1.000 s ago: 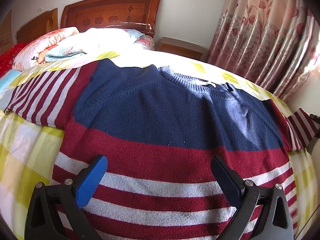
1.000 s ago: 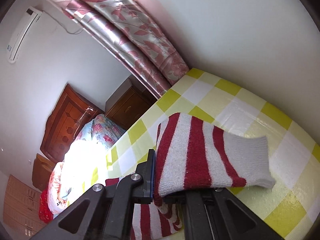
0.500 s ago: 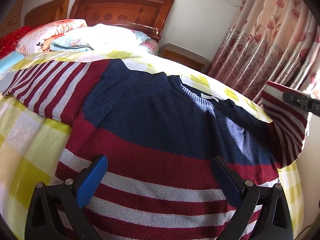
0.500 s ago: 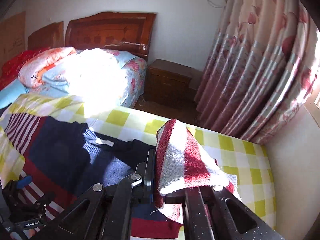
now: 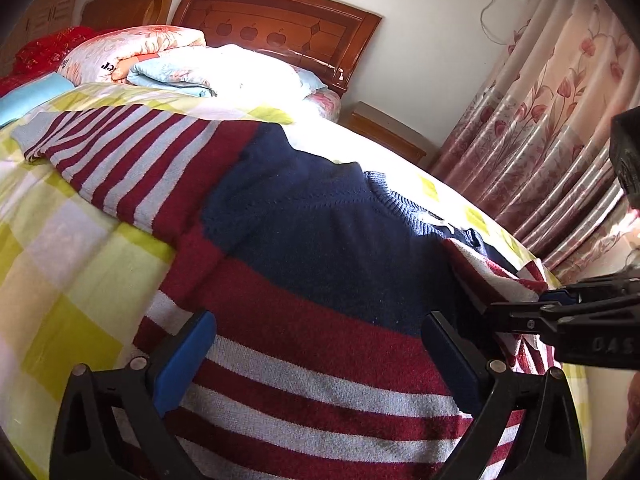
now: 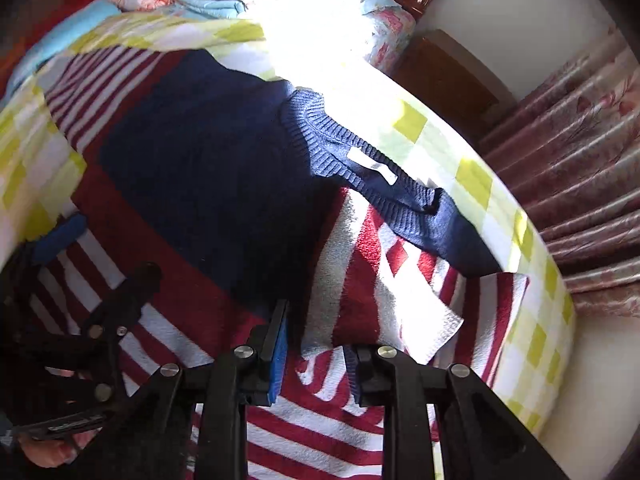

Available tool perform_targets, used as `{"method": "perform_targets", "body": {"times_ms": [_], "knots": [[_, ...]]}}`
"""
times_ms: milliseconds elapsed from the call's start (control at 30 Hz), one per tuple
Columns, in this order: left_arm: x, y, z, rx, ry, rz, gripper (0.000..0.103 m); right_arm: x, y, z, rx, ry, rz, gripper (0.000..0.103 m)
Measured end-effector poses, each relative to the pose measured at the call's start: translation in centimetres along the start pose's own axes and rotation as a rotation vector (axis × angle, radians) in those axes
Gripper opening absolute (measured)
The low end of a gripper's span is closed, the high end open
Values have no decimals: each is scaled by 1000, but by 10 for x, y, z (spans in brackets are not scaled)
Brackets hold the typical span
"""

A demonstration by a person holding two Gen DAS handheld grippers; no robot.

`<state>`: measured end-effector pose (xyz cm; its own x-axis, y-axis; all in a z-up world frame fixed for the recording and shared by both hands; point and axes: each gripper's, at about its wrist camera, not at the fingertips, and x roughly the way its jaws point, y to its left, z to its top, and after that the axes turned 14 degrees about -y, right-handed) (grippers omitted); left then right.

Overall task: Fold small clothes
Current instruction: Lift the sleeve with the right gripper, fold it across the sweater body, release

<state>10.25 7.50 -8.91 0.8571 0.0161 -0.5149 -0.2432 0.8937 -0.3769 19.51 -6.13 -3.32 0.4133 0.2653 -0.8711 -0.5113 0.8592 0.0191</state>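
Observation:
A small knit sweater [image 5: 320, 248], navy at the chest with dark red and white stripes, lies face up on the bed. Its left sleeve [image 5: 120, 156] is spread out to the side. Its right sleeve [image 6: 360, 264] is folded in over the body. My right gripper [image 6: 316, 344] is shut on that sleeve's end and holds it low over the sweater; it also shows in the left wrist view [image 5: 556, 304]. My left gripper [image 5: 320, 364] is open and empty just above the striped hem, and shows in the right wrist view [image 6: 60, 236].
The bed has a yellow and white check cover [image 5: 60, 280]. Folded quilts and pillows [image 5: 180, 64] lie by the wooden headboard [image 5: 280, 24]. A nightstand [image 5: 384, 128] and flowered curtains [image 5: 560, 128] stand on the right.
My right gripper has carried the right sleeve from off the bed's side inward and down onto the sweater's body. My left gripper has stayed open over the hem.

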Motion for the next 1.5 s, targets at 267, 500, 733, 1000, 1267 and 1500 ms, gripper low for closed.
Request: {"method": "perform_targets", "body": {"times_ms": [267,500,733,1000,1267,1500], "knots": [[-1,9,3,-31,-10,-1,103,-12,-87,-28,651,-174,372,29],[0,4,0,10,-12,24,103,8,-148,-121,1221,-231,518,29],[0,6,0,8,-14,17,103,33,-164,-136,1470,-283,502,23],[-2,13,5,-50,20,-7,103,-19,-112,-57,862,-432,132,8],[-34,61,15,-221,55,40,103,-14,35,58,133,-290,-7,23],[-63,109,15,-288,13,152,103,23,77,26,190,-121,250,29]]}}
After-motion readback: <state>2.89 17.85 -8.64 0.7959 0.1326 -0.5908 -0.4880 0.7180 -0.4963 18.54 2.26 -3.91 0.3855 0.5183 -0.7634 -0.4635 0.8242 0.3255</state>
